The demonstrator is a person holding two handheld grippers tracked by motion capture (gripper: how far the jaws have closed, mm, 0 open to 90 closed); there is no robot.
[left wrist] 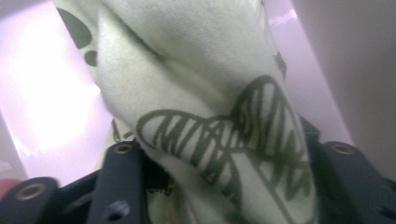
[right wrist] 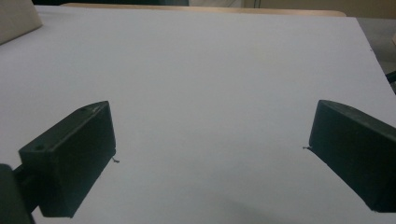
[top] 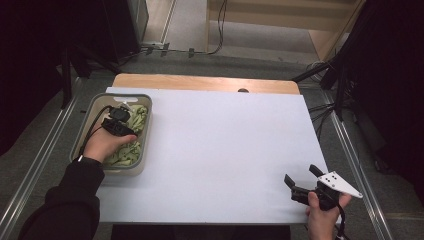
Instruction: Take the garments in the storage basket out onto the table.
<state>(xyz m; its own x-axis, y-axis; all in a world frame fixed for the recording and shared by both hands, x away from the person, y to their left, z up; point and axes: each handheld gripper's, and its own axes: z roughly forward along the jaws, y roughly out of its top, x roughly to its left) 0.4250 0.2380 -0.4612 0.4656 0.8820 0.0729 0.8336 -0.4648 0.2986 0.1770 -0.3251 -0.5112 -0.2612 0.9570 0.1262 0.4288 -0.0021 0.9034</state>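
A pale green cloth (top: 140, 118) with dark printed patterns lies bunched in a grey bin (top: 94, 109) at the table's left edge. My left gripper (top: 123, 110) reaches down into the bin, a hand around its body. In the left gripper view the cloth (left wrist: 201, 70) fills the gap between the two black jaws of that gripper (left wrist: 229, 156), and both jaws press on its folds. My right gripper (top: 301, 175) rests low over the white table top (top: 225, 150) near the front right corner. Its jaws (right wrist: 210, 112) stand wide apart with nothing between them.
The wooden table edge (top: 200, 81) runs along the far side. Metal rails (top: 360, 170) flank the table left and right, and dark stands and cables crowd the floor beyond. A corner of the bin (right wrist: 16, 18) shows at the top left of the right gripper view.
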